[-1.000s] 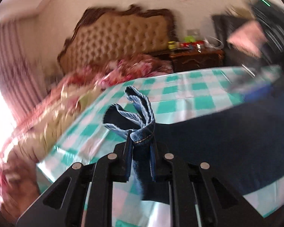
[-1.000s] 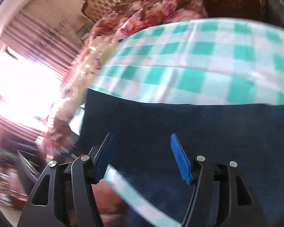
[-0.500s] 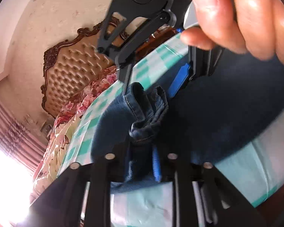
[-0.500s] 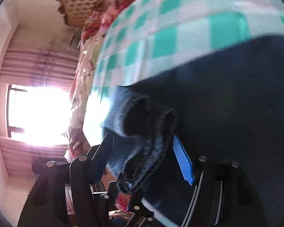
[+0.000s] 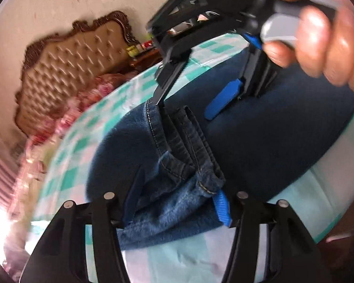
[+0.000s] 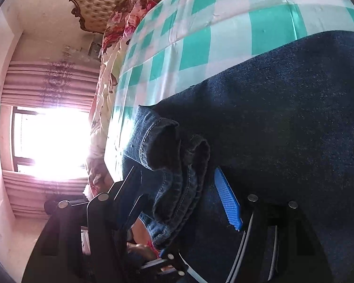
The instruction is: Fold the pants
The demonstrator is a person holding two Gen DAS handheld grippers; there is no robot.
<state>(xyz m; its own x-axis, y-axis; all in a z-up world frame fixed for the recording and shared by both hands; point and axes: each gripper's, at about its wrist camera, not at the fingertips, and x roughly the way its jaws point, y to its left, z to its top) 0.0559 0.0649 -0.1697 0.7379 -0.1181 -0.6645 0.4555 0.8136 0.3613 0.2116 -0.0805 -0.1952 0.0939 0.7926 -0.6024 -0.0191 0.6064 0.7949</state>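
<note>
Dark blue jeans point(image 5: 271, 136) lie on a bed with a green and white checked sheet point(image 5: 87, 127). My left gripper point(image 5: 174, 210) has its jaws spread, and the bunched hem point(image 5: 188, 155) lies loose between them. My right gripper point(image 5: 191, 96) shows in the left wrist view from above, held by a hand point(image 5: 323, 35), jaws open around the same hem. In the right wrist view the right gripper point(image 6: 177, 184) is open with the bunched hem point(image 6: 174, 172) between its fingers, and the jeans point(image 6: 283, 122) fill the right side.
A tufted tan headboard point(image 5: 66, 68) and floral bedding point(image 5: 82, 99) are at the far end of the bed. A bedside cabinet with small items point(image 5: 144, 54) stands beside it. A bright window with striped curtains point(image 6: 47, 139) is at the left.
My left gripper has opened, releasing the hem it was clamped on. The right gripper has come down over the hem, straddling it. The hem has lowered onto the jeans.
</note>
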